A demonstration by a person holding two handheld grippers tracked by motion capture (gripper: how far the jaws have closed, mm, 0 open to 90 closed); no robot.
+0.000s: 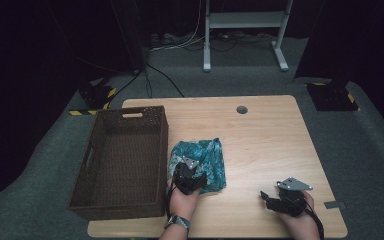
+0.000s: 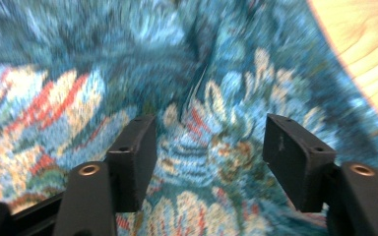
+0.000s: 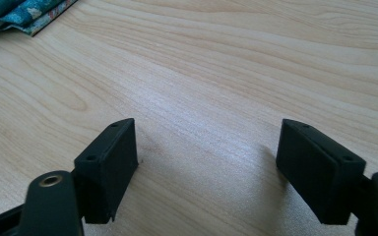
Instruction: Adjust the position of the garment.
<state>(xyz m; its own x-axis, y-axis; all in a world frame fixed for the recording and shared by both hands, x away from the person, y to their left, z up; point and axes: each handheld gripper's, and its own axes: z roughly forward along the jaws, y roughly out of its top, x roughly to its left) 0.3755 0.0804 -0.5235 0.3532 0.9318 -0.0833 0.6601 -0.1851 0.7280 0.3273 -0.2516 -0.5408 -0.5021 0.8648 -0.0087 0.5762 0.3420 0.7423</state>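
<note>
A teal patterned cloth lies bunched on the wooden table, just right of the basket. My left gripper hovers over the cloth's near edge. In the left gripper view its jaws stand apart above the blurred fabric, and the left gripper pinches nothing. My right gripper rests low near the table's front right, pointing left. In the right gripper view, bare wood lies between the wide-apart jaws of the right gripper, and a corner of the cloth shows at the far left.
A dark brown wicker basket stands on the table's left part, with nothing inside. A small round hole marks the tabletop's far side. A grey patch sits at the front right corner.
</note>
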